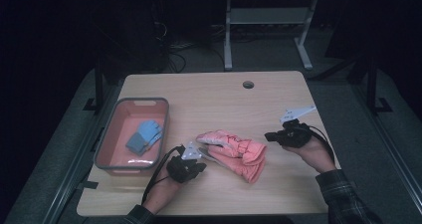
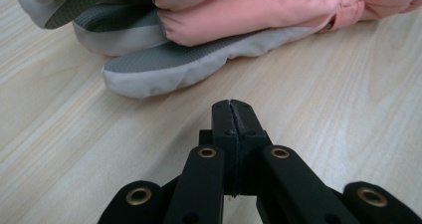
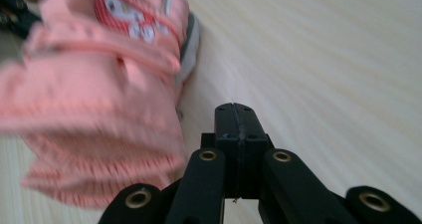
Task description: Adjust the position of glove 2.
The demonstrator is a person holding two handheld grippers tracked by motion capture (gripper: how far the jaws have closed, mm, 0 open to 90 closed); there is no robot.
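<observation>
Black grippers (image 1: 185,168) (image 1: 291,134) with brass-ringed screw holes, grey three-cornered plates (image 1: 190,152), black cables (image 1: 158,174); dark plaid sleeves (image 1: 343,196).

On the light wooden desk (image 1: 209,99) in front of you, the pink padded winter glove (image 1: 234,152) lies near the middle toward your edge. Your left gripper (image 1: 199,157) sits just left of it, your right gripper (image 1: 271,136) just to its right, both apart from it. At the desk's left stands the grey-rimmed pink plastic bin (image 1: 102,149), with a small blue knitted glove (image 1: 144,137) lying in it.
</observation>
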